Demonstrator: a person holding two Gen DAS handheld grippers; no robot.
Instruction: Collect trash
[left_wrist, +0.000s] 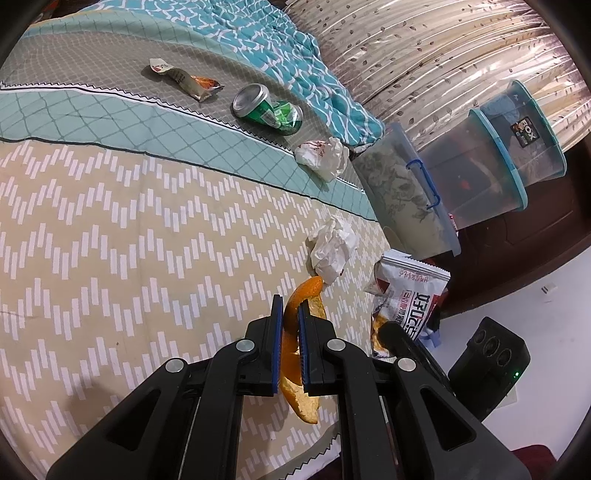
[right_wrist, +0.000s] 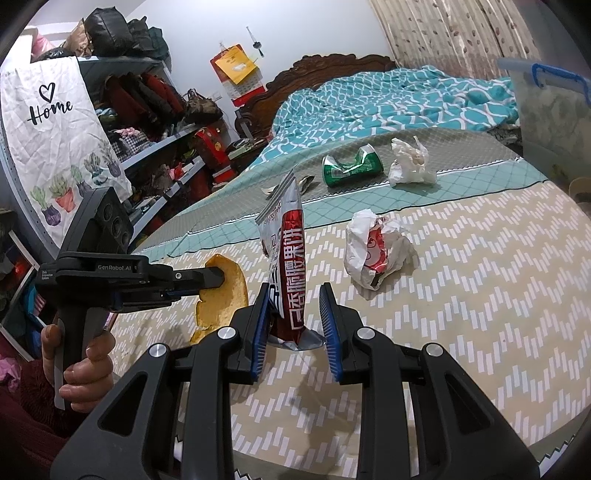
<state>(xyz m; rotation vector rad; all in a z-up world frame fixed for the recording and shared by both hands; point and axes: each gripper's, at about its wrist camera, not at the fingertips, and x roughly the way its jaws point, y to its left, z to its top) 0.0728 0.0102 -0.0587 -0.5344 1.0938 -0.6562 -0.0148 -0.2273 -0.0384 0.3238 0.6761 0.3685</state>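
Observation:
My left gripper is shut on an orange peel and holds it above the bed; the peel also shows in the right wrist view. My right gripper stands wide around a red and white snack bag, which leans on its left pad; whether it is gripped I cannot tell. That bag shows in the left wrist view. On the bed lie two crumpled papers, a crushed green can and a snack wrapper.
The bedspread has a chevron pattern; a teal quilt lies at the head. Clear plastic storage boxes stand by the bed beside a curtain. Cluttered shelves line the wall.

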